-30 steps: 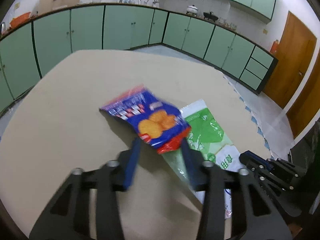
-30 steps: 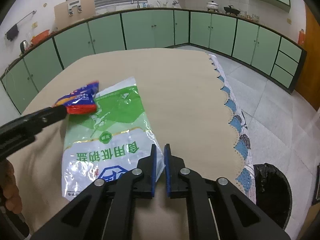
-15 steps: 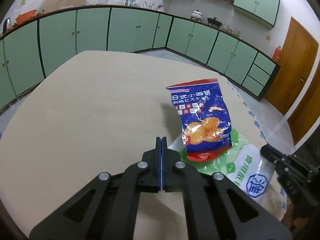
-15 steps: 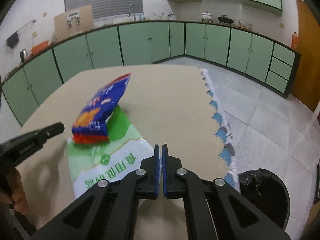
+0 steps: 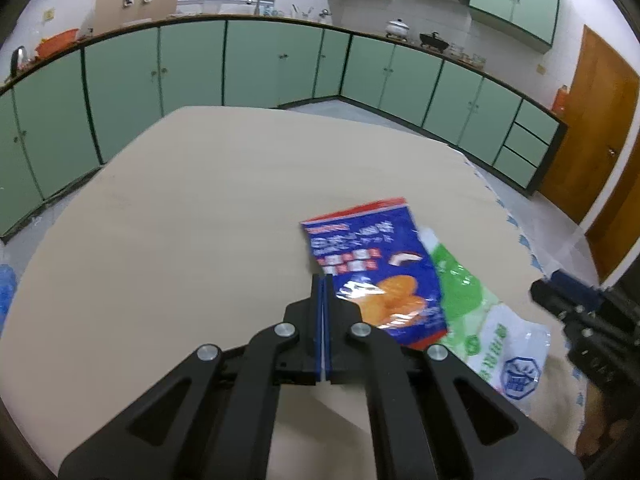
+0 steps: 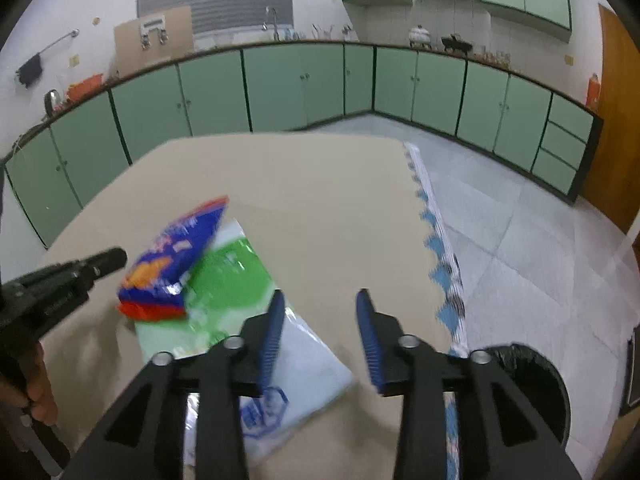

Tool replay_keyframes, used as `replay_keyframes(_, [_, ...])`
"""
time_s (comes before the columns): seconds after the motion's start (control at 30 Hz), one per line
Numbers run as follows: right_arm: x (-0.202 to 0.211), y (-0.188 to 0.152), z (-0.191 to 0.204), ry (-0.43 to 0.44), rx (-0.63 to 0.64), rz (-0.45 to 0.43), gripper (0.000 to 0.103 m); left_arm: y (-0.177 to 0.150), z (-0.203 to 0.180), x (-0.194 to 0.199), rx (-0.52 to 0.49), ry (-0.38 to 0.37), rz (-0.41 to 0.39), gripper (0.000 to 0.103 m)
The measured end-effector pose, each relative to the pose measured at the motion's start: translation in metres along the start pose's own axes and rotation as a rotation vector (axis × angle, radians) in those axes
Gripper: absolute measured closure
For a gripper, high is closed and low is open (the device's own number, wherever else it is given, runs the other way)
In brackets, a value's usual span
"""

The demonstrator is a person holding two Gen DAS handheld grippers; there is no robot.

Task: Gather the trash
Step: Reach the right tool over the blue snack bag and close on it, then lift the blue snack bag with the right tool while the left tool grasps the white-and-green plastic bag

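Observation:
A blue and red snack bag (image 5: 376, 272) lies partly on a green and white plastic bag (image 5: 492, 332) on the beige table (image 5: 200, 220). My left gripper (image 5: 322, 284) is shut, its tips at the snack bag's left edge; I cannot tell whether it pinches the bag. In the right wrist view the snack bag (image 6: 176, 260) looks tilted up over the plastic bag (image 6: 240, 292). My right gripper (image 6: 320, 308) is open and empty above the plastic bag's near right corner. The left gripper (image 6: 100, 264) shows at the left there.
A bin with a black liner (image 6: 532, 388) stands on the floor at the table's right. A patterned cloth edge (image 6: 444, 272) hangs along the table's right side. Green cabinets (image 5: 280, 64) line the walls. A wooden door (image 5: 600, 128) is at the right.
My right gripper has opened and let go of the plastic bag's corner. My left gripper stayed shut and shifted towards the snack bag's left edge; the bag has tipped lower.

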State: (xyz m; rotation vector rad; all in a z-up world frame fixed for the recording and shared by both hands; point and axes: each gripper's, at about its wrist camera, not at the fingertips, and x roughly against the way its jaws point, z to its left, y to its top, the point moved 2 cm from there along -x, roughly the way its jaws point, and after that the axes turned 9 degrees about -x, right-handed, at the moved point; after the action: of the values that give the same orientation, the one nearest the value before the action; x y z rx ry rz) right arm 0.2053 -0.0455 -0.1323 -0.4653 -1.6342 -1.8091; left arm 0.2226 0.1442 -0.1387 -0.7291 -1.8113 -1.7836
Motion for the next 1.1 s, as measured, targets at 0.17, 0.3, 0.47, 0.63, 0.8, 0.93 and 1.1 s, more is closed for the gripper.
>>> replay_keyframes(0.17, [-0.009,0.005,0.024,0.077,0.025,0.005,0.062,-0.001,0.014,-0.001,-0.013,0.041,0.003,0.103])
replay_keyframes(0.3, [-0.018,0.006,0.046,0.132,0.034,0.026,0.062,-0.004,0.03,-0.004,-0.002,0.061,0.024,0.102])
replay_keyframes(0.47, [-0.035,0.0,0.068,0.174,0.037,0.076,0.055,-0.006,0.049,-0.003,0.017,0.084,0.033,0.102])
replay_keyframes(0.63, [-0.052,-0.006,0.078,0.186,0.022,0.143,0.056,-0.012,0.063,-0.001,0.032,0.091,0.037,0.1])
replay_keyframes(0.8, [-0.052,-0.009,0.082,0.186,0.025,0.148,0.083,-0.014,0.069,0.0,0.042,0.086,0.039,0.1])
replay_keyframes(0.93, [-0.044,-0.007,0.079,0.198,0.03,0.128,0.091,-0.014,0.066,0.001,0.04,0.083,0.04,0.1])
replay_keyframes(1.1, [-0.032,-0.004,0.073,0.227,0.021,0.106,0.096,-0.014,0.056,0.004,0.034,0.076,0.035,0.1])
